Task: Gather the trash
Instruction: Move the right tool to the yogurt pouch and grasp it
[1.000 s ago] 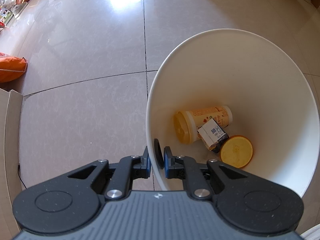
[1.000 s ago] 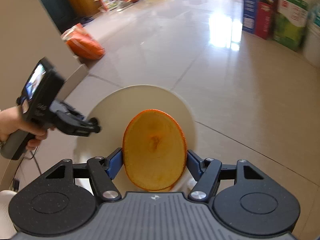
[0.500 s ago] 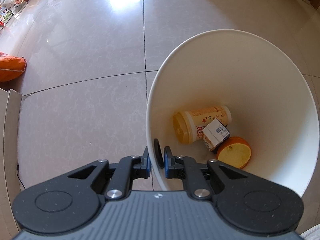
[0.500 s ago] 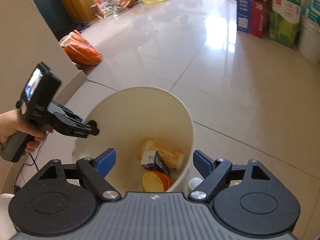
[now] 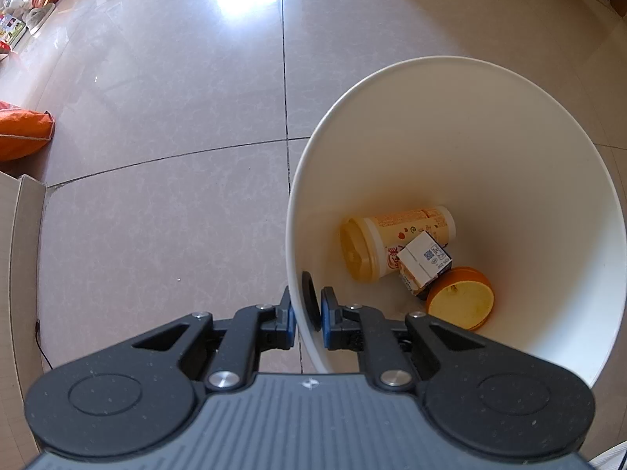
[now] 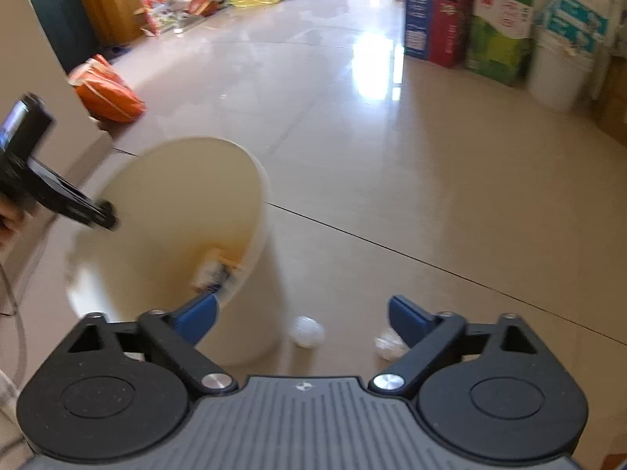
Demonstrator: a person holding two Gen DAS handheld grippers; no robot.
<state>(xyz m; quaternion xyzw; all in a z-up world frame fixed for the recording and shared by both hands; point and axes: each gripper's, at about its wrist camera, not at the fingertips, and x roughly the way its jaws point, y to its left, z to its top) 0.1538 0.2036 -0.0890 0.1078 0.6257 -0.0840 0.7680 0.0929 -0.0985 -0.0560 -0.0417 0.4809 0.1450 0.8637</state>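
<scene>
While clamped on the near rim of the white bin (image 5: 490, 149), left gripper (image 5: 309, 307) pinches one finger inside the wall and one outside, probably to steady the bin for drops. Right gripper (image 6: 301, 319) spread wide, holding nothing. Just beyond its fingers, at 12 and 1 o'clock, two white crumpled wads (image 6: 307, 332) on bare tile (image 6: 392, 196), beside the bin's base. Inside the bin: cup (image 5: 395, 243), small carton (image 5: 425, 260), orange peel (image 5: 460, 298). Farther out, open floor; boxes (image 6: 497, 27) along the far wall at 1 o'clock.
</scene>
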